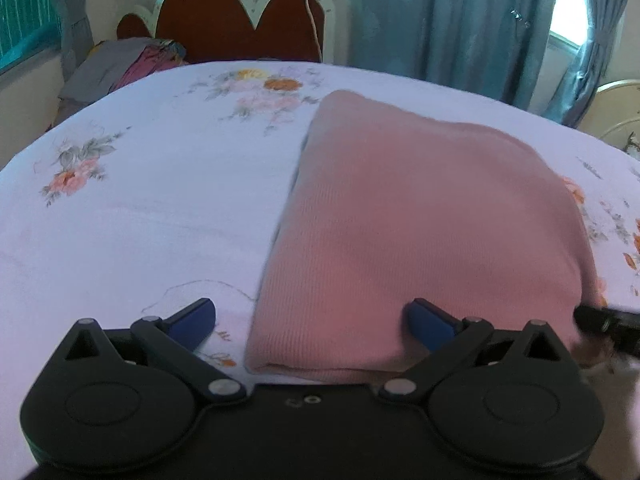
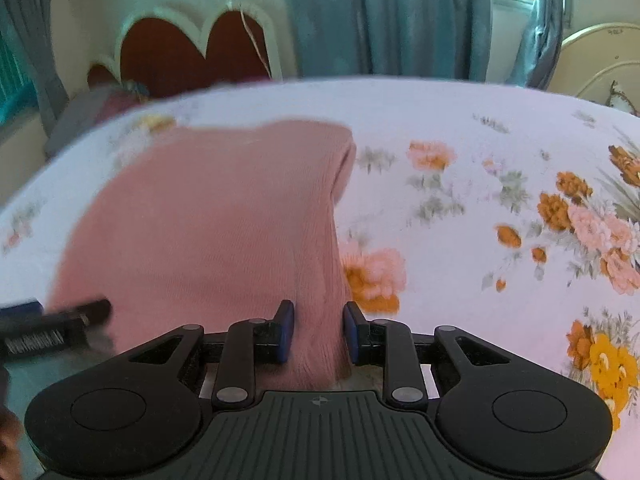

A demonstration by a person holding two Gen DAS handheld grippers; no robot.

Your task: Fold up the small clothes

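Note:
A pink knitted garment (image 1: pixel 420 216) lies folded on the floral bed sheet (image 1: pixel 140 216). My left gripper (image 1: pixel 312 320) is open wide, its blue pads straddling the garment's near left corner. In the right wrist view the same garment (image 2: pixel 208 220) fills the left half. My right gripper (image 2: pixel 318 332) has its jaws partly closed around the garment's near right edge, with cloth between the blue pads; a small gap shows on each side. The other gripper's finger (image 2: pixel 56 322) shows at the left edge.
A red heart-shaped headboard (image 1: pixel 236 20) stands at the far end of the bed. A pile of grey and maroon clothes (image 1: pixel 120 66) lies at the far left. Blue curtains (image 1: pixel 448 16) hang behind. A cream round object (image 2: pixel 600 60) stands at the right.

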